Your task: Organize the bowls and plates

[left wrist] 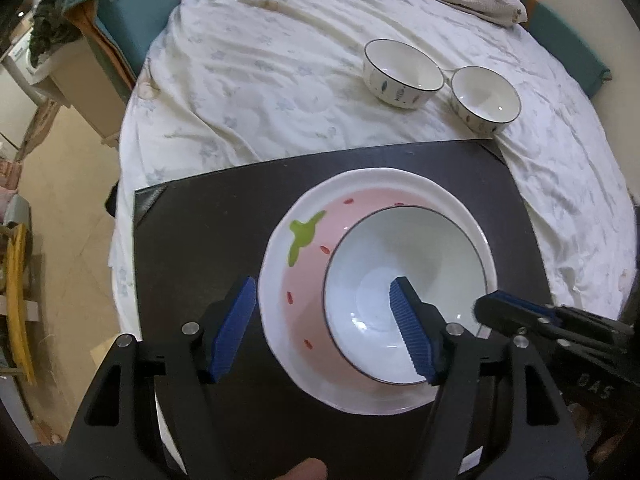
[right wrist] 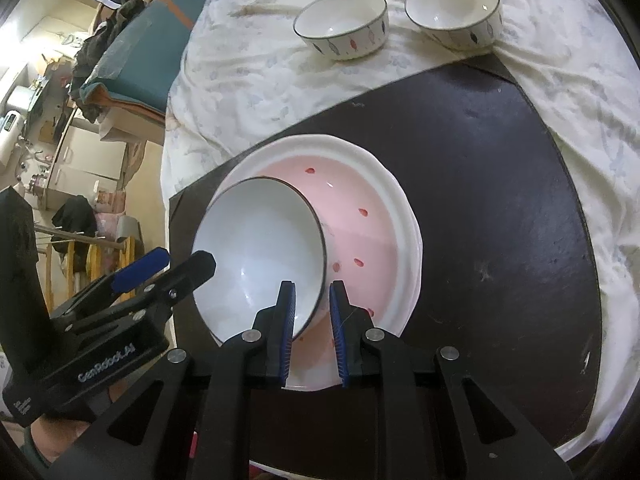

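Covering round worktop (left wrist: 280,92), wrinkled white cloth, dark mat (right wrist: 480,184) on top. Pink strawberry plate (left wrist: 304,280) on mat, white bowl (left wrist: 400,280) tilted inside it. Two patterned bowls (left wrist: 402,72) on cloth beyond.

Left gripper (left wrist: 322,328) fingers spread, clear of bowl. Right gripper (right wrist: 312,332) fingers narrow, straddling bowl rim; actual pinch hard to confirm.

Risk: bowl sliding or tipping if grip loose. Plate near edge hidden.
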A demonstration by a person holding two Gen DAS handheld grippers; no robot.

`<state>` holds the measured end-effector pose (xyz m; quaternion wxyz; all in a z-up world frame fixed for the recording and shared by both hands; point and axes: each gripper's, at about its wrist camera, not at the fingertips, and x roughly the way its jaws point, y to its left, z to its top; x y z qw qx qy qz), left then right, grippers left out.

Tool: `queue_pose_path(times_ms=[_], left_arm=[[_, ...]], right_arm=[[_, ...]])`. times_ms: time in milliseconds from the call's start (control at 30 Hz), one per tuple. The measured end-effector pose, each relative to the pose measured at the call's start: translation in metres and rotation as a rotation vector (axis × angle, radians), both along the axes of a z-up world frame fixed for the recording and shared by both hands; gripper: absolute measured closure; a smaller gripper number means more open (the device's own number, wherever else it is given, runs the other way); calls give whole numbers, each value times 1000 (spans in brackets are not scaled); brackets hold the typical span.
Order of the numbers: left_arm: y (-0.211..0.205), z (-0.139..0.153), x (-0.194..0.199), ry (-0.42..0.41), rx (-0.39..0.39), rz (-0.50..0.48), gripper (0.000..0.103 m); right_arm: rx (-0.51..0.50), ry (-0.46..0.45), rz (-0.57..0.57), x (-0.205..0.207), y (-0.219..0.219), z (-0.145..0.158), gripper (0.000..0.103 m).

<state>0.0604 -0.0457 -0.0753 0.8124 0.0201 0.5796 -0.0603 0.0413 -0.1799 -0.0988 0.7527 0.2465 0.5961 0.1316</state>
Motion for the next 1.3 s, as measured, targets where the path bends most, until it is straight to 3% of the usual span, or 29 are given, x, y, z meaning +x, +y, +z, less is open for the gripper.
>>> queue_pose_path(times_ms=[100,133,167,233,300,400,467,533,700,967,1300], left_arm=[[-1,2,-3,-13,14,-14,18],[0,3,-5,-20,14,-14,15],[1,4,-6,-26,14,-14,15],[1,8,-8,-44,20,-26,9],[1,12,-8,-58,31,-31,1],[0,26,-10,-132,13,-69,0],[1,37,-8,-184,28,-62,0],[4,46,-3,-202,14,-41,0],[3,53,19,-141,4,8,0],[-20,66,50,-159,11,-38,0],[-28,48,128,-98,49,26,0]], right_arm=[[-8,-17,-8,-2,-2,5,80],[-8,-19,-12,-2,-3,6,72],[-7,-23,-20,-3,-5,7,47],[-9,-43,-59,-5,-11,10,27],[-5,-53,-70,-6,-16,14,27],[10,-80,-98,-6,-23,22,24],[-4,-107,-126,-7,-25,29,9],[1,-178,-144,-9,-27,40,4],[-36,-260,-160,-8,-37,60,3],[-41,-283,-224,14,-68,78,3],[-29,-189,-309,81,-111,43,3]])
